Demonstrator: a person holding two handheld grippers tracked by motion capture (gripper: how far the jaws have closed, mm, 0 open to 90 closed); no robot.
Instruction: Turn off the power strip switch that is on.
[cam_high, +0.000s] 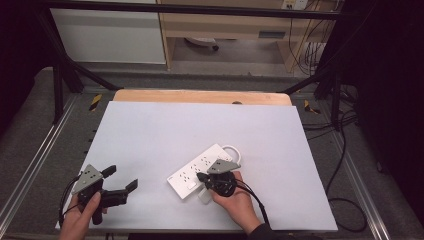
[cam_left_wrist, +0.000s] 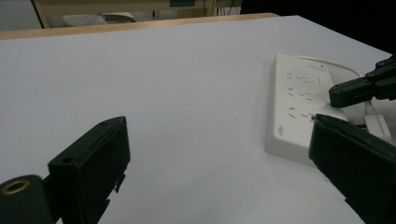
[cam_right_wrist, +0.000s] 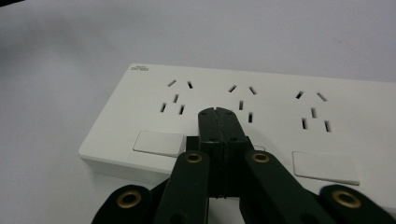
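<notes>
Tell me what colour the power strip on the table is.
White; the power strip shows best in the right gripper view.

The left gripper (cam_high: 121, 178), black with a grey three-cornered plate on top, is held in the person's left hand (cam_high: 80, 212) at the near left of the table, pointing to the right. Its two black fingers (cam_left_wrist: 91, 161) stand wide apart, with nothing between them. The right gripper (cam_high: 202, 176), of the same build, sits in the person's right hand (cam_high: 239, 201), whose dark sleeve (cam_high: 265, 233) comes in from the bottom edge. Its fingers (cam_right_wrist: 208, 128) are pressed flat together (no gap shows in the right gripper view), pointing up and to the left.
</notes>
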